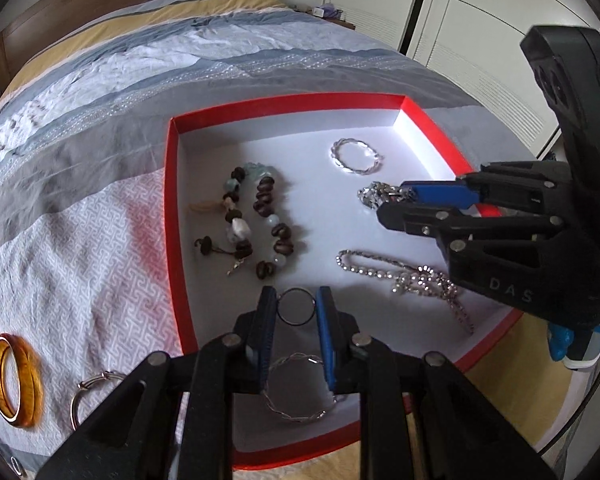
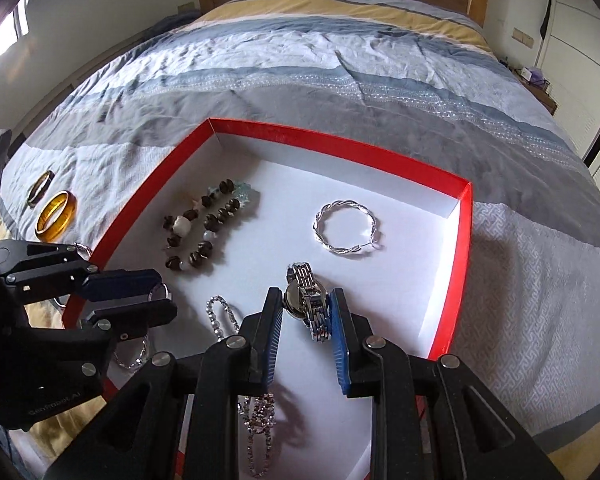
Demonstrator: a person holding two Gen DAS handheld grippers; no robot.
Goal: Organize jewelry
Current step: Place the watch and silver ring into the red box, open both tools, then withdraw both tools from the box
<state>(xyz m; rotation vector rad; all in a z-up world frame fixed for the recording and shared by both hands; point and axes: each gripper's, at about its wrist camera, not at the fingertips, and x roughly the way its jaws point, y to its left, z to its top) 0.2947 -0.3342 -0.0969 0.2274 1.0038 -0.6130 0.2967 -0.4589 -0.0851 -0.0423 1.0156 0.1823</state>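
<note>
I hold two things over the red box (image 1: 172,216), which lies on the bed (image 1: 100,120). My left hand-held gripper (image 1: 296,307) is narrow and pinches a thin dark ring (image 1: 296,306) between its blue pads; the ring's flat face is turned toward my camera, so its plane runs from pad to pad. My right hand-held gripper (image 2: 306,308) is also narrow and is clamped on a silver watch (image 2: 306,300), with the case against the left pad and the metal strap running away from me and a little downward between the fingers.

Both grippers are tilted down at the white floor of the box. Under the left gripper lies a twisted silver bangle (image 1: 296,392), and just ahead of it the beaded bracelet (image 1: 256,220). To its right is the rhinestone chain (image 1: 404,276). In front of the right gripper there is a bare white area, and beyond that another twisted bangle (image 2: 346,228).

I judge that the next step is putting down. The watch has free floor directly ahead. The ring must go forward, between bangle and beads. Outside the box, left of my left gripper, an amber bangle (image 1: 16,380) waits on the cover.
</note>
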